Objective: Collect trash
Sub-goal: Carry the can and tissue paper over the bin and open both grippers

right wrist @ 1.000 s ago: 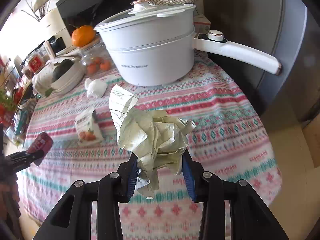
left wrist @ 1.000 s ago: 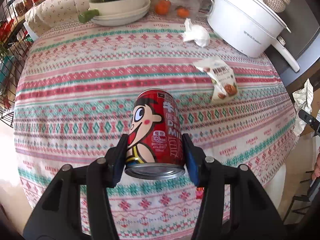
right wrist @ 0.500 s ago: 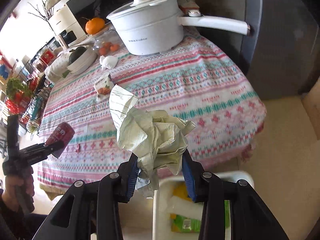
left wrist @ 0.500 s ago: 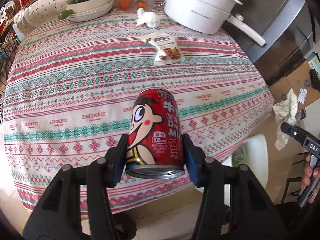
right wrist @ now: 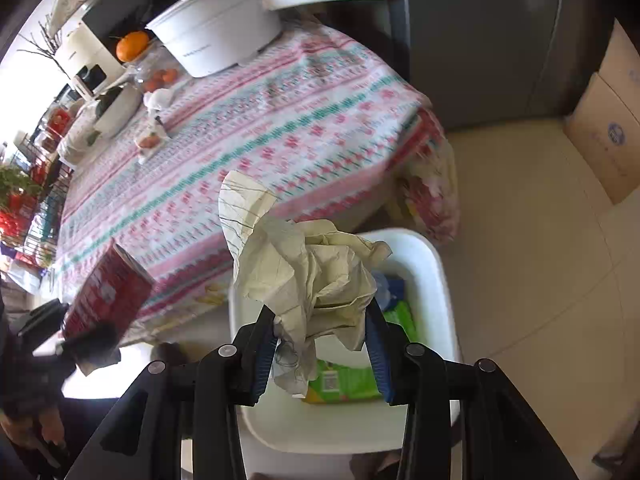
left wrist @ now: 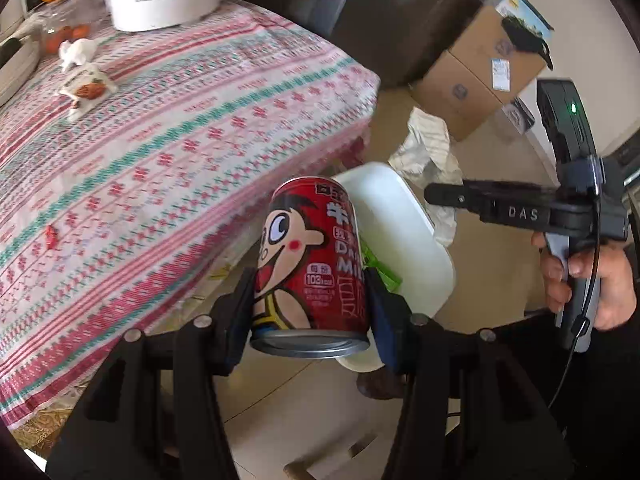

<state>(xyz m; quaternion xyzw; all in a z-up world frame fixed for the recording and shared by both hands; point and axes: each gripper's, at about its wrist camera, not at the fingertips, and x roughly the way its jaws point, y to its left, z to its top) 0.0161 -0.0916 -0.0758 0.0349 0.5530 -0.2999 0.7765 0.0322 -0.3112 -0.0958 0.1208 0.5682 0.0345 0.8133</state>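
While both loads hang over the floor beside the table, the step in hand looks like the drop into the bin.

Left wrist view: left gripper (left wrist: 311, 308) has its pads clamped on the sides of a red milk can (left wrist: 310, 264), cartoon face toward the camera, silver base rim nearest, body tilted a little right. White bin (left wrist: 404, 232) sits on the floor just beyond the can, at the near right edge of the striped tablecloth (left wrist: 160, 152). To do it well: bring the can fully over the bin mouth before letting go; from here it seems to overlap the rim only partly, so it could clip the edge. Far left on the table, a snack wrapper (left wrist: 84, 88) and a white tissue wad (left wrist: 76, 52) remain to collect.

Right wrist view: right gripper (right wrist: 320, 332) pinches crumpled paper (right wrist: 308, 268), pale yellowish, lined, loosely balled with one flap sticking up. It hangs right above the bin, green packaging (right wrist: 344, 380) already inside. Releasing here should land it; light paper may drift, so lower first.
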